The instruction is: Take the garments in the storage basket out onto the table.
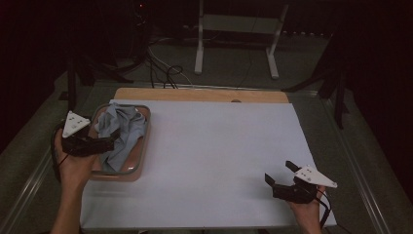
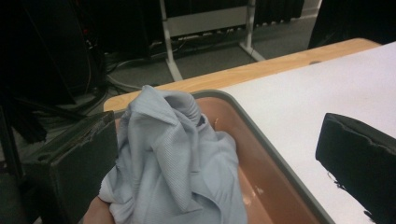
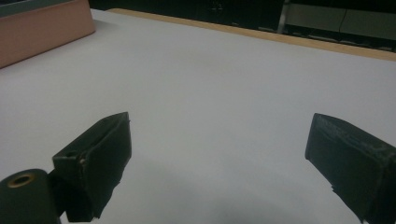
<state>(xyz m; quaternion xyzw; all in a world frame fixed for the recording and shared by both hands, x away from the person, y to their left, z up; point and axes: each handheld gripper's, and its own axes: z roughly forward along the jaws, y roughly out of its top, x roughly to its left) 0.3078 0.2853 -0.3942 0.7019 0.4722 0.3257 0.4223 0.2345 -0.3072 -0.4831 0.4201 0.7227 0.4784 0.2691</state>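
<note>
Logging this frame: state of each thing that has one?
Grey cloth: crumpled, lying in the tray, between the open jaws.
Pink tray: upright at the table's left, holding the cloth.
Left tongs: open, over the tray around the cloth.
Right tongs: open, holding nothing, over the white sheet.

The grey cloth (image 2: 173,158) hides the tray (image 2: 275,154) floor and runs past the bottom edge.

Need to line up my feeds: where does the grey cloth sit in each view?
High view: grey cloth left, heaped in the pink tray.
Left gripper view: lower centre, between the open tongs.
Right gripper view: not in it.
Shared landmark: the pink tray, top left in the right gripper view.
</note>
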